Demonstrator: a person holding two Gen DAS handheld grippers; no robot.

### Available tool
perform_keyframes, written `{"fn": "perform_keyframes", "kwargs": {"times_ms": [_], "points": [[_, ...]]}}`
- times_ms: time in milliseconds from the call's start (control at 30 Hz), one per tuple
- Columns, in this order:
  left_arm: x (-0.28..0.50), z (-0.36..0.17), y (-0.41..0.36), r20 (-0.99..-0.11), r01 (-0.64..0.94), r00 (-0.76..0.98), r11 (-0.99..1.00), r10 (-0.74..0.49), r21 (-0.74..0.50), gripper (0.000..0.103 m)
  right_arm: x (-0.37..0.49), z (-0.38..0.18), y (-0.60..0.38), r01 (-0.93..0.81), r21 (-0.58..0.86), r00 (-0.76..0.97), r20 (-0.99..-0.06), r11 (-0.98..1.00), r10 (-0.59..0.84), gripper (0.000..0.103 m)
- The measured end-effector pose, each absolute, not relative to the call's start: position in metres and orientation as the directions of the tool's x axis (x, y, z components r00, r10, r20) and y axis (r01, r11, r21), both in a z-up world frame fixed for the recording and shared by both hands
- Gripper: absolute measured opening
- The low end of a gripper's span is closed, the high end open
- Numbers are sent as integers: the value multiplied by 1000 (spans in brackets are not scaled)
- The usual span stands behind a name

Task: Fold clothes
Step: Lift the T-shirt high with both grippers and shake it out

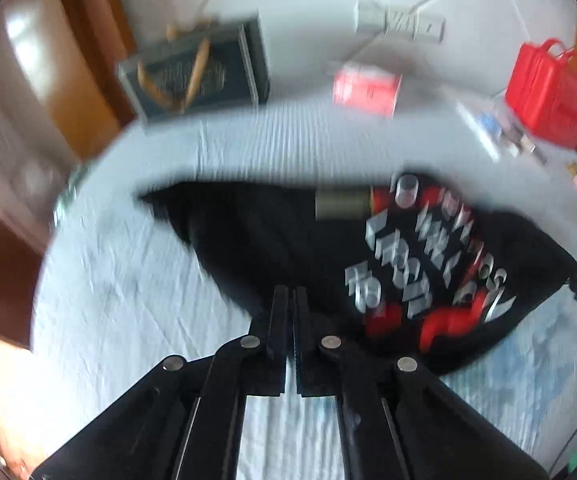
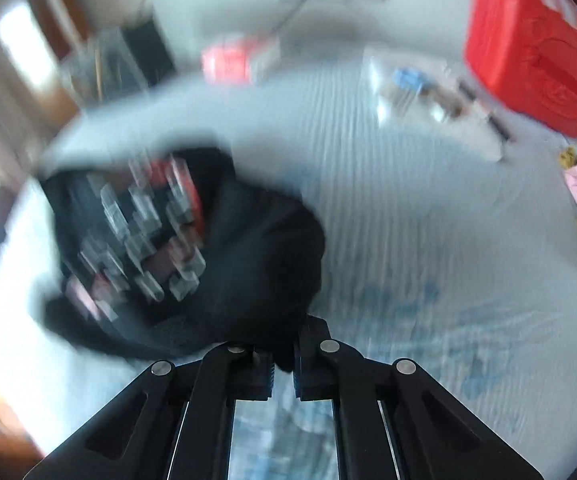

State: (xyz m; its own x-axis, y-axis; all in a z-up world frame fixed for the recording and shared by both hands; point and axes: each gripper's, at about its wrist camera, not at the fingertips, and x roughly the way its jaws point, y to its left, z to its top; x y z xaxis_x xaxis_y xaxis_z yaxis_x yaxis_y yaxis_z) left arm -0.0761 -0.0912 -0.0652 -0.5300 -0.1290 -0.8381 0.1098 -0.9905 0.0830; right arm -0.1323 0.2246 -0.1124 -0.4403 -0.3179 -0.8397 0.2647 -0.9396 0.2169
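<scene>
Left wrist view, red bag shut, contents hidden, dark crate holding sticks

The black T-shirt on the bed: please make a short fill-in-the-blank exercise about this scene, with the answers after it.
1. The black T-shirt lies on a pale ____.
2. Both the left gripper and the right gripper are shut on the ____.
3. The bag at the far side of the bed is ____ in colour.

Answers: bed sheet; T-shirt; red
</scene>
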Motion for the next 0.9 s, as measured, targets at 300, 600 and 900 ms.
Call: {"fn": "perform_keyframes", "kwargs": {"times_ms": [300, 600, 900], "points": [[-97, -64, -101, -865, 39, -498, -996, 56, -86, 76, -102, -30, 326, 61, 370, -652, -689, -927, -318, 6], [-63, -164, -28, -932, -38, -334, -990, 142, -137, 76, -108, -70, 338, -11, 336, -573, -774, -942, -269, 6], [-89, -158, -19, -916, -2, -394, -996, 82, -88, 7, -103, -80, 342, 3, 325, -533, -800, -946, -276, 6]]}}
